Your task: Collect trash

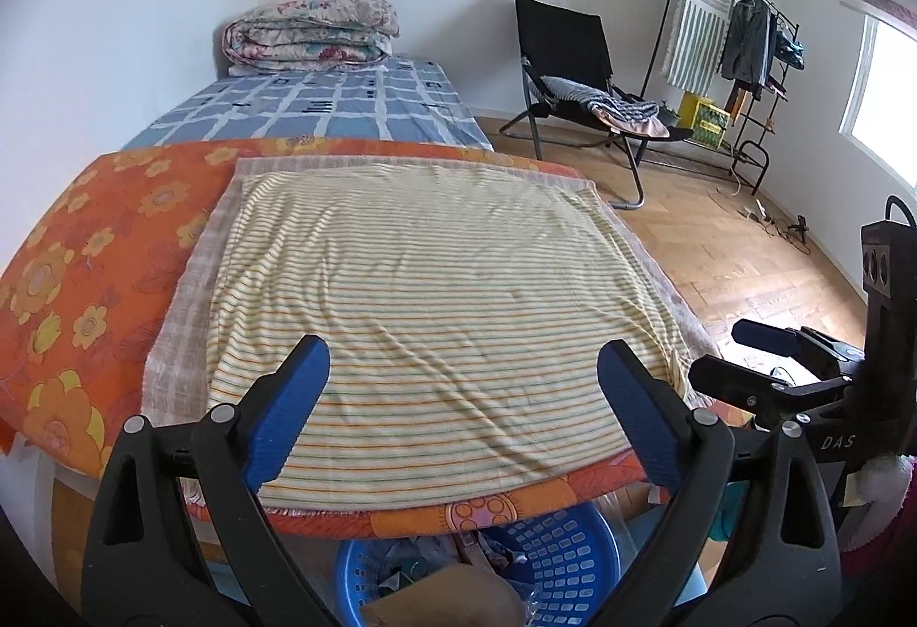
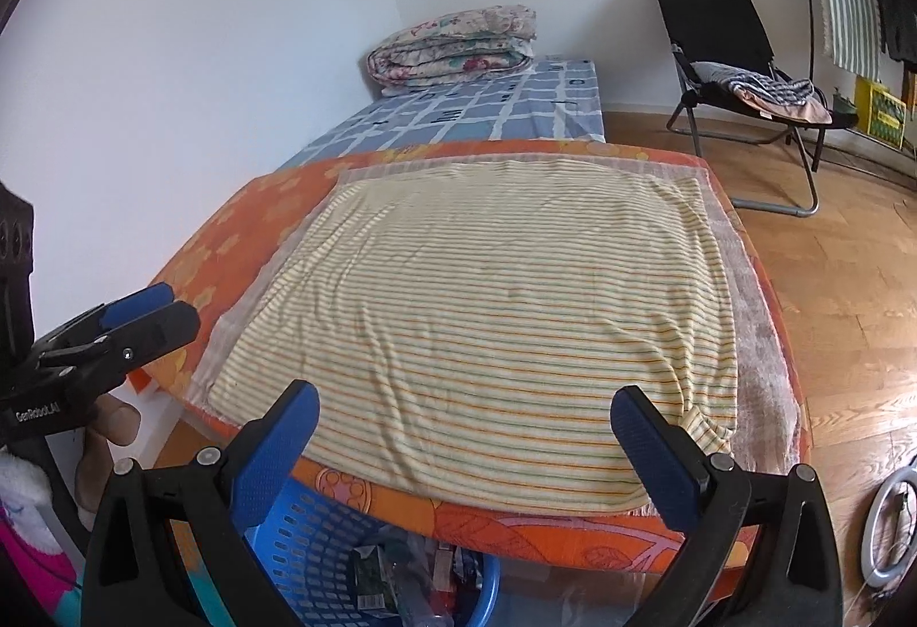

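A blue plastic basket (image 1: 564,549) with trash in it, wrappers and scraps (image 1: 412,561), stands under the near edge of the table; it also shows in the right wrist view (image 2: 312,549). My left gripper (image 1: 461,366) is open and empty above the striped cloth (image 1: 435,294), near the table's front edge. My right gripper (image 2: 464,412) is open and empty, beside it to the right, over the same cloth (image 2: 504,306). Each gripper shows at the edge of the other's view: the right one (image 1: 762,346), the left one (image 2: 143,312).
The table has an orange flowered cover (image 1: 86,249) under the cloth. Behind it is a bed (image 1: 321,111) with a folded quilt (image 1: 312,34). A black folding chair (image 1: 573,71) and a clothes rack (image 1: 739,36) stand on the wooden floor at right. A ring light (image 2: 891,529) lies on the floor.
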